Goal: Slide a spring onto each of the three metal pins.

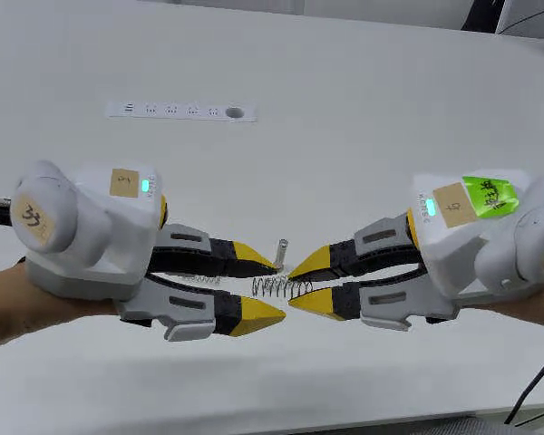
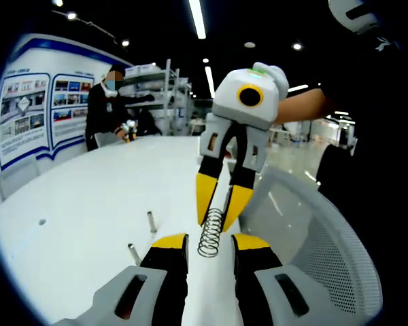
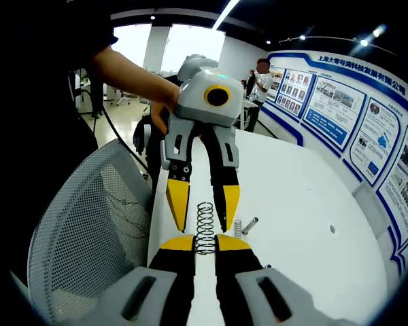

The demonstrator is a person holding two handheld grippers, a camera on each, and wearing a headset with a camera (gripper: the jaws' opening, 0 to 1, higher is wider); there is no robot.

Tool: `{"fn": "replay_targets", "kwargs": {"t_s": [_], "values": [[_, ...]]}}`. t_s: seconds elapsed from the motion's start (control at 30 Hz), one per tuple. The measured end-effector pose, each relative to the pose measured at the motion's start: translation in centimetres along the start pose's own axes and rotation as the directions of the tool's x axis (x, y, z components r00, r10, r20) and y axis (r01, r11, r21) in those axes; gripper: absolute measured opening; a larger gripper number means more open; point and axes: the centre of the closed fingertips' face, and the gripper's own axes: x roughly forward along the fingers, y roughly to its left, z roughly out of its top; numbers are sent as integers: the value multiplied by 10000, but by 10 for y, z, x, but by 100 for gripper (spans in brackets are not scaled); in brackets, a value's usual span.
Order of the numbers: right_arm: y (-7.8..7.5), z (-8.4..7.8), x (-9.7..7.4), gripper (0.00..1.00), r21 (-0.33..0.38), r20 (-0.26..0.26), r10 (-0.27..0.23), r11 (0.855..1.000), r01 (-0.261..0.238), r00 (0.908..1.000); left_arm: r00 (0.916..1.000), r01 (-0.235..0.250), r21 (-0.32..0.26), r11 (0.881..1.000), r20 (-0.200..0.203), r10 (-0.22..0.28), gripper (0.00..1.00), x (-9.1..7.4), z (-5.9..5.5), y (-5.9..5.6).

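Observation:
A loose steel spring (image 1: 279,287) lies level just above the white table (image 1: 363,163), between the two grippers, which face each other. My right gripper (image 1: 292,287) is shut on the spring's (image 3: 205,229) right end. My left gripper (image 1: 277,290) stands open, its yellow tips above and below the spring's (image 2: 211,234) other end without touching it. One bare metal pin (image 1: 282,247) stands upright just behind the tips. In the left gripper view two pins (image 2: 151,222) (image 2: 133,253) rise from the table at the left. Next to a pin (image 3: 249,225) in the right gripper view sits a small coil (image 3: 237,228).
A white power strip (image 1: 179,111) lies farther back on the table. A grey mesh chair (image 2: 313,231) stands at the table's near edge. A person (image 2: 109,102) stands at the far end of the table. Cables trail from both grippers.

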Motion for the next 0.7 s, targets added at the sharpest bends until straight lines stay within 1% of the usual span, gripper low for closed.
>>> {"fn": "replay_targets", "kwargs": {"t_s": [0.07, 0.13, 0.17, 0.27, 0.3, 0.33, 0.37, 0.4, 0.47, 0.5, 0.57, 0.63, 0.67, 0.7], "values": [[-1, 2, 0, 11, 49, 72, 71, 10000, -71, 9999, 10000, 8, -13, 10000, -54, -8, 21, 1, 0, 0], [-1, 4, 0, 11, 90, 219, 180, 9998, -182, 9996, 9999, 79, -83, 9999, -106, -80, 15, 2, 0, -1], [1, 3, 0, 11, 2, 168, 341, 9994, -341, 9993, 9998, -53, -30, 10000, -175, 52, 13, 2, 0, 1], [-3, 2, 0, 11, -108, 128, 446, 9990, -445, 9989, 9996, -134, 35, 9999, -250, 135, 13, 4, 1, 2], [-4, 2, -1, 11, -127, 141, 462, 9989, -460, 9988, 9995, -191, -35, 9998, -270, 190, 12, 4, 1, 3], [-4, 3, -2, 11, -200, 168, 493, 9986, -490, 9986, 9994, -215, -287, 9994, -275, 207, 11, 4, 2, 4], [-4, 3, -3, 11, -209, 200, 507, 9985, -503, 9985, 9994, -214, -239, 9995, -286, 207, 11, 3, 3, 4], [-4, 4, -4, 11, -305, 284, 471, 9985, -462, 9985, 9993, -266, 136, 9996, -259, 269, 10, 3, 5, 4], [-5, 7, -6, 11, -496, 492, 434, 9979, -410, 9978, 9994, -280, 226, 9994, -220, 285, 10, 1, 8, 4], [-6, 9, -8, 11, -469, 653, 401, 9982, -371, 9971, 9994, -279, 307, 9991, -179, 285, 10, 1, 9, 4], [-12, 12, -11, 13, -30, 1161, 158, 9999, -155, 9931, 9991, -416, 422, 9982, -35, 418, 10, -1, 13, 6], [-16, 9, -13, 17, 214, 1186, 2, 9998, -28, 9929, 9986, -533, 450, 9976, 55, 531, 10, -2, 16, 7], [-17, 5, -13, 18, 425, 1151, 27, 9991, -77, 9933, 9977, -639, 355, 9973, 268, 629, 10, -4, 20, 9], [-16, 3, -13, 18, 485, 1201, 61, 9988, -120, 9927, 9971, -660, 271, 9975, 391, 649, 10, -5, 22, 9]]}}
